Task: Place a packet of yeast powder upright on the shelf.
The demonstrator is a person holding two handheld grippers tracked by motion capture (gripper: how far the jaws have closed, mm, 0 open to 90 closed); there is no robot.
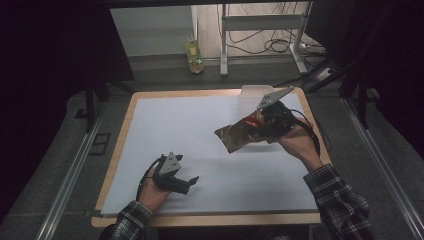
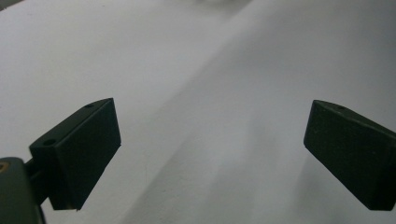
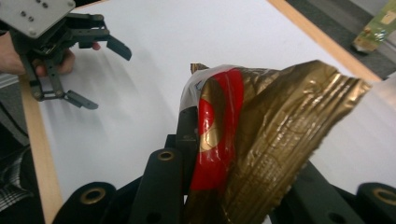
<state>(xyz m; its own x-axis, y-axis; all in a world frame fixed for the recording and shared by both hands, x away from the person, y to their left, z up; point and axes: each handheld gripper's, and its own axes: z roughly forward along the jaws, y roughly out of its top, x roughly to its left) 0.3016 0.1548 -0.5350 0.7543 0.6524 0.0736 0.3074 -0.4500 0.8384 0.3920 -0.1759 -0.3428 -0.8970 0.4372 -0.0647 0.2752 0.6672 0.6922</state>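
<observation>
I see a wooden-edged table (image 1: 125,130) covered by a large white sheet (image 1: 200,130), viewed from above. My right gripper (image 1: 260,122) is raised over the far right part of the sheet, held in a hand (image 1: 300,145) with a plaid sleeve (image 1: 340,200). Its jaws are clamped on a crinkled gold and red foil packet (image 1: 240,134), which hangs in the air to the left of the gripper, clear of the sheet. In the right gripper view the packet (image 3: 261,140) rises between the black jaws, its sealed, ridged edge pointing up and to the right.

My left gripper (image 1: 187,181) sits low over the near left part of the sheet, well apart from the packet, held in the other hand (image 1: 152,192). Its jaws are spread wide with nothing between them; in the left gripper view they stand far apart over bare white sheet (image 2: 196,93).

On the floor beyond the table's far edge stands a small yellow-green carton (image 1: 194,55), near a metal frame leg (image 1: 223,40)
</observation>
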